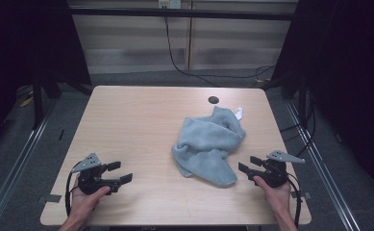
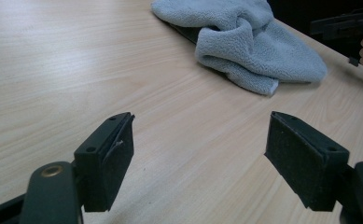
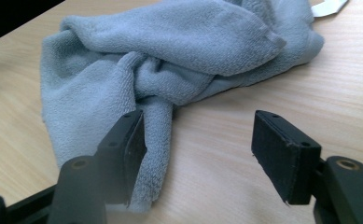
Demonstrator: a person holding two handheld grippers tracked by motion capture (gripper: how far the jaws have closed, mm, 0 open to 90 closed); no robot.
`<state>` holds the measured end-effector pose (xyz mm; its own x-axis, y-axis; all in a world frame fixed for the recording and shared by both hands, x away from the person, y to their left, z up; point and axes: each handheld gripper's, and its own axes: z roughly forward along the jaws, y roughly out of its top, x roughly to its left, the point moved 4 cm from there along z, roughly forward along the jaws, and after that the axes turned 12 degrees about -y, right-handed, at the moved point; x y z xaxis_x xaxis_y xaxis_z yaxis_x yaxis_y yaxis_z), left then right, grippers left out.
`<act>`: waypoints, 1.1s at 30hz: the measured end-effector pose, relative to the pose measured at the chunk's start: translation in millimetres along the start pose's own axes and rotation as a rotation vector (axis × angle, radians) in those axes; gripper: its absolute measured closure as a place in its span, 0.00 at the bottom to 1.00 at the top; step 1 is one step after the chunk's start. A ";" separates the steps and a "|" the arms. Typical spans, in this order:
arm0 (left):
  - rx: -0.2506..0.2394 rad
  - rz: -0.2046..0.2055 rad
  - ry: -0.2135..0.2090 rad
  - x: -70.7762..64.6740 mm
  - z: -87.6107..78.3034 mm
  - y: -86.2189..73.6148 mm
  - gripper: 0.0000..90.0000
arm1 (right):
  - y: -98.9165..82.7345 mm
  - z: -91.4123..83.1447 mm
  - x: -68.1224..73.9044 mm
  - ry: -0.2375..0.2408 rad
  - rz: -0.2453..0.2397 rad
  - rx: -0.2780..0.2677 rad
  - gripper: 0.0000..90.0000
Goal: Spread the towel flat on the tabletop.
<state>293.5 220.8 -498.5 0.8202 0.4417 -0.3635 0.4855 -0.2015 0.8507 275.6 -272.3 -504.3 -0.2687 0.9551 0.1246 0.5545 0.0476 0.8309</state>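
1. Towel point(image 1: 208, 147): crumpled grey, right of the table's point(image 1: 127, 125) centre, near your right gripper point(image 1: 250, 165).
2. Both grippers gape empty; left gripper point(image 1: 120, 172) waits well apart.
3. Pinch what looks like a corner, then spread.

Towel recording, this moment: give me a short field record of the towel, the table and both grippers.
towel: grey towel, crumpled in a loose heap, white tag at its far end
surface: light wooden table, round hole near the far edge
left gripper: left gripper, jaws open, nothing between them, well apart from the towel
right gripper: right gripper, jaws open, nothing gripped, close beside the towel's near end
hands: one on each gripper, at the near edge of the table
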 end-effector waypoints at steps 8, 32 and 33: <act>0.007 0.001 0.001 0.0 2.1 0.9 0.26 | -0.2 1.0 1.5 0.030 0.006 0.013 0.38; 0.028 0.006 -0.002 -5.2 4.2 -0.1 0.24 | 32.7 4.9 32.3 0.220 -0.092 0.051 0.38; 0.023 0.005 -0.004 -6.2 3.4 0.1 0.24 | 37.3 7.4 35.3 0.218 -0.108 0.053 0.37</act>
<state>289.5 215.1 -497.5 0.8236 0.4375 -0.3609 0.4884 -0.2237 0.8435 292.6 -234.6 -472.9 -0.4888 0.8585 0.1552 0.5520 0.1667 0.8170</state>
